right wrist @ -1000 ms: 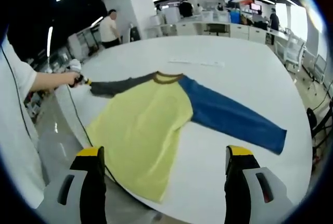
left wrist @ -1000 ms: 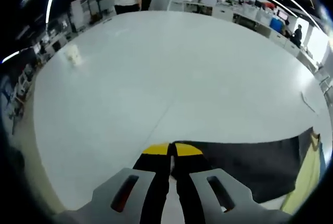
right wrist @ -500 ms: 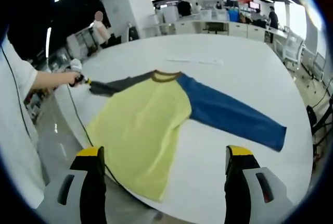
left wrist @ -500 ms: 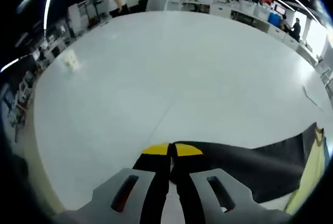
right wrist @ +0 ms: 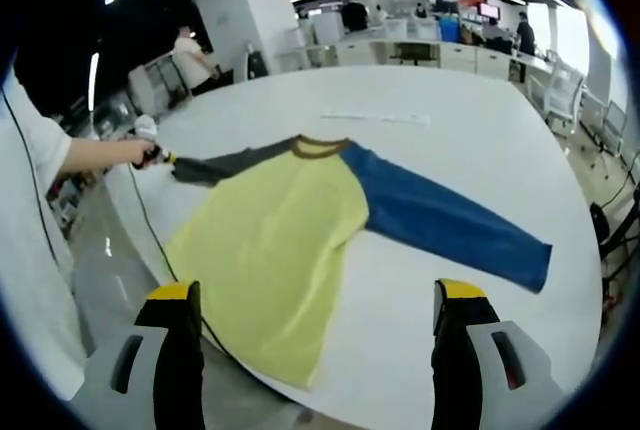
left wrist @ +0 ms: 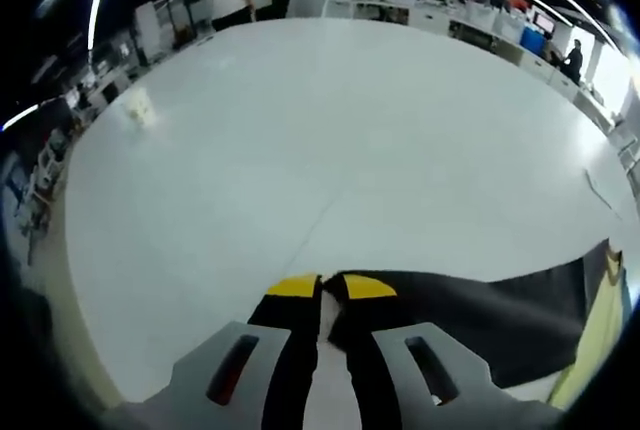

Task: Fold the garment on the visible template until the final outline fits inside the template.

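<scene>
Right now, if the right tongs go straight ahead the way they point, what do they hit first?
Probably the yellow body of the shirt, spread flat on the white table ahead of the open right tongs. Depth is hard to judge.

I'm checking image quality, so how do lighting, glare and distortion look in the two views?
Left gripper view: strong fisheye bend, soft sheen on the white table, background blurred. Right gripper view: even ceiling light, shirt colours clear, bright window glare at upper right.
</scene>
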Demonstrator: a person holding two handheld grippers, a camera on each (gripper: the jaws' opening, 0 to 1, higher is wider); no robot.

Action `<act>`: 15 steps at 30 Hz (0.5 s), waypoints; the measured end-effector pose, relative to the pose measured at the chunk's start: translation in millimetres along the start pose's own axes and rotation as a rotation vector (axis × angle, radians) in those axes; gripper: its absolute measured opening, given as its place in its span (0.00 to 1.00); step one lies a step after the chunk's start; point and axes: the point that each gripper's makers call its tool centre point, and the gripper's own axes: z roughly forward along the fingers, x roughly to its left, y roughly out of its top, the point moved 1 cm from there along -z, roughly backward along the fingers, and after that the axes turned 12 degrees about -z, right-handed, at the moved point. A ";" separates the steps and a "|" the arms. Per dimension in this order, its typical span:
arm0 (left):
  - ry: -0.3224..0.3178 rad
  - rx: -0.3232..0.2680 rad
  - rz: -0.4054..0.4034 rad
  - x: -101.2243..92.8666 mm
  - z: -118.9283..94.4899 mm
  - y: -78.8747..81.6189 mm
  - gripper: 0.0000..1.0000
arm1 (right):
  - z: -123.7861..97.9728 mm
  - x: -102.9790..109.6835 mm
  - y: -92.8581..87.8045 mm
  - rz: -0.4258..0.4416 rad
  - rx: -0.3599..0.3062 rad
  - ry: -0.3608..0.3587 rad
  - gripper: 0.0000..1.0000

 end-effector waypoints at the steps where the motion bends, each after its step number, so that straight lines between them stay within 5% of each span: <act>1: 0.000 0.000 0.000 0.3 -0.5 -0.2 0.06 | 0.2 0.1 0.2 0.000 0.000 0.001 0.96; 15: -0.024 0.011 -0.016 12.5 -11.5 -14.3 0.12 | 2.6 2.1 4.4 -0.011 -0.003 0.009 0.96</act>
